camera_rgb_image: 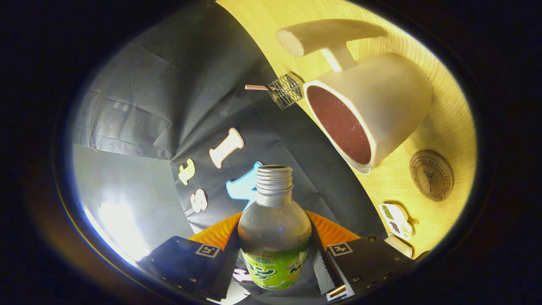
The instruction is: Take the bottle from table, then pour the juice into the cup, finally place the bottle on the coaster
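The tool (275, 254) grips the uncapped bottle (274, 237) between both fingers, its green label low and its open neck pointing ahead. Beyond it, on the wooden table (449, 123), stands the white cup (381, 106) with a long handle; the round coaster (431, 175) lies near the cup, apart from it.

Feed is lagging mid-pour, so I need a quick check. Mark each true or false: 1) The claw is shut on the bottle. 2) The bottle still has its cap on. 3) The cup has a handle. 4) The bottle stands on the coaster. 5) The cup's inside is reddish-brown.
1) True: both fingers press the bottle, so the claw is shut on it.
2) False: its threaded mouth is open, no cap.
3) True: the cup has a long side handle.
4) False: the coaster lies bare on the table, beyond the fingers.
5) True.
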Motion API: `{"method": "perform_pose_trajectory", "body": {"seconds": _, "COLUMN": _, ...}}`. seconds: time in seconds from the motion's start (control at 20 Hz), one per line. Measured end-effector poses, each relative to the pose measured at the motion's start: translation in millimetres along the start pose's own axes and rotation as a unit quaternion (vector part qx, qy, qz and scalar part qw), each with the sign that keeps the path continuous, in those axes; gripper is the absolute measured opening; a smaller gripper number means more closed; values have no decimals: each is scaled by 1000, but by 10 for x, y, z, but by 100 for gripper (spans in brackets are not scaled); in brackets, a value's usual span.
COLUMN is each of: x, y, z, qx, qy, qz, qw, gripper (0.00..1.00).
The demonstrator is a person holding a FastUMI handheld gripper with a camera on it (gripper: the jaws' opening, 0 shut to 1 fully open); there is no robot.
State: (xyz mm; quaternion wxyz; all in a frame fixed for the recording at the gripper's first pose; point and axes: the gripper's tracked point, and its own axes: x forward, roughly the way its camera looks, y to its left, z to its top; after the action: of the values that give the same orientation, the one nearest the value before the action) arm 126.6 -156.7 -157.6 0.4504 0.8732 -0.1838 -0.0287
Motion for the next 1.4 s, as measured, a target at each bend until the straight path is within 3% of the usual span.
{"method": "perform_pose_trajectory", "body": {"seconds": 0.95, "x": -132, "y": -119, "z": -74, "qx": -32, "qy": 25, "qz": 2, "qw": 999, "gripper": 77}}
{"method": "perform_pose_trajectory", "body": {"seconds": 1.25, "x": -122, "y": -194, "z": -110, "qx": -104, "qy": 45, "qz": -26, "qw": 993, "gripper": 77}}
{"method": "perform_pose_trajectory", "body": {"seconds": 1.4, "x": -146, "y": -255, "z": -170, "qx": -167, "qy": 63, "qz": -44, "qw": 983, "gripper": 77}}
